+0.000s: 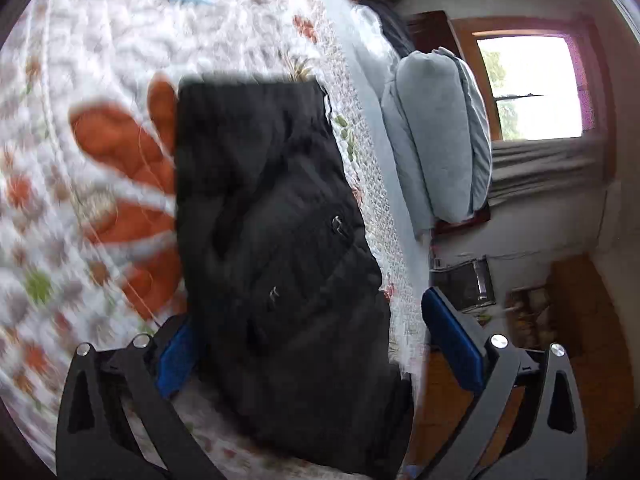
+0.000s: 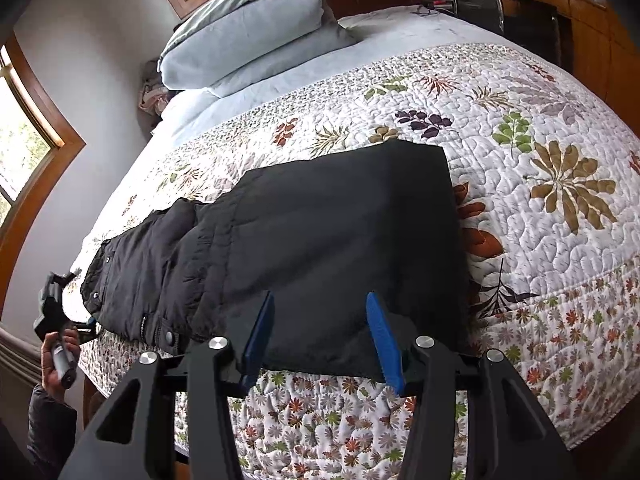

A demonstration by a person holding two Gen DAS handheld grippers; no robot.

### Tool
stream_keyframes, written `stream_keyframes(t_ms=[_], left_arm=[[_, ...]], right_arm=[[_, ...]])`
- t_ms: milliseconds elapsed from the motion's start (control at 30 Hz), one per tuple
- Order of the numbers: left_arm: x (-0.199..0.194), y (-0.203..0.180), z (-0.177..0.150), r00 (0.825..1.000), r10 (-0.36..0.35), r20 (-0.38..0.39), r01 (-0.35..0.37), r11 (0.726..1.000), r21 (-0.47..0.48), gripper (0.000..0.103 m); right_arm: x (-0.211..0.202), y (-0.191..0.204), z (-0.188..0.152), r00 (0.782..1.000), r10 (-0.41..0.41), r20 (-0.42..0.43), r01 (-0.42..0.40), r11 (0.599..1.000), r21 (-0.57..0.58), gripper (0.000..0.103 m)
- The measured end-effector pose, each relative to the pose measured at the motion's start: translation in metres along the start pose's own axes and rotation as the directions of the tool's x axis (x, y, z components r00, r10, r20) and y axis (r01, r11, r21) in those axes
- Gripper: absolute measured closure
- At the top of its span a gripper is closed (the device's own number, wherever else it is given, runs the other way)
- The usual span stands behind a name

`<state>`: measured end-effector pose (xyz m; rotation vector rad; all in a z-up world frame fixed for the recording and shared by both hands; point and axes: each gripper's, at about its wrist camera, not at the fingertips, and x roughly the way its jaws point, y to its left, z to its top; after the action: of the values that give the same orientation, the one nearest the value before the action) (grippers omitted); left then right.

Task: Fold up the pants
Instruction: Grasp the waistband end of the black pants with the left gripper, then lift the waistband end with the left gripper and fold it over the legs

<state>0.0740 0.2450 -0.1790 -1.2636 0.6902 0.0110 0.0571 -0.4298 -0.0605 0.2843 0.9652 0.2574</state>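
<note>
**Pants folded at the bed's edge**

I see the black pants [image 2: 320, 248] lying along the quilt's [image 2: 540, 240] near edge, legs doubled over. My right gripper [image 2: 320, 320] and left gripper [image 1: 316, 344] both gape, holding nothing. 2 pillows [image 2: 248, 32] sit at the headboard.

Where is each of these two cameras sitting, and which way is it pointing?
Left wrist: on the left gripper, at the waist end of the black pants, looking along them; only its fingers show.
Right wrist: on the right gripper at the bedside, facing the pillows; the person's left hand shows.
Shared: pants, quilt, pillows.
</note>
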Motion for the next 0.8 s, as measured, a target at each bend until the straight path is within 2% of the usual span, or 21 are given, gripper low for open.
stream_keyframes(t_ms=[100,233,333,433,567,700,800], left_arm=[[0.004,0.004,0.001,0.999,0.035,0.009,-0.035,0.999,-0.021,0.003],[0.006,0.01,0.004,0.999,0.033,0.019,-0.032,0.998,-0.062,0.003],[0.012,-0.003,0.004,0.999,-0.029,-0.015,0.029,1.0,-0.009,0.003],[0.014,-0.008,0.006,0.997,-0.073,-0.025,0.073,0.997,-0.013,0.003],[0.032,0.01,0.012,0.998,-0.034,-0.057,0.029,0.996,-0.08,0.003],[0.04,-0.003,0.013,0.996,0.032,-0.084,-0.035,0.999,-0.033,0.003],[0.039,-0.008,0.014,0.997,-0.008,-0.076,0.009,1.0,0.004,0.006]], right_arm=[[0.0,0.003,0.0,1.0,0.001,0.001,-0.001,1.0,-0.009,0.053],[-0.001,0.003,0.001,1.0,-0.004,0.003,0.004,1.0,-0.016,0.053],[0.0,-0.001,0.001,1.0,-0.008,0.001,0.008,1.0,0.0,0.053],[0.002,-0.002,-0.001,1.0,-0.005,-0.005,0.005,1.0,0.003,0.053],[0.003,-0.003,-0.001,1.0,-0.007,-0.008,0.007,1.0,0.007,0.053],[0.001,-0.006,0.001,1.0,-0.003,0.002,0.003,1.0,0.018,0.052],[0.0,-0.008,-0.001,1.0,-0.007,0.004,0.007,1.0,0.018,0.05]])
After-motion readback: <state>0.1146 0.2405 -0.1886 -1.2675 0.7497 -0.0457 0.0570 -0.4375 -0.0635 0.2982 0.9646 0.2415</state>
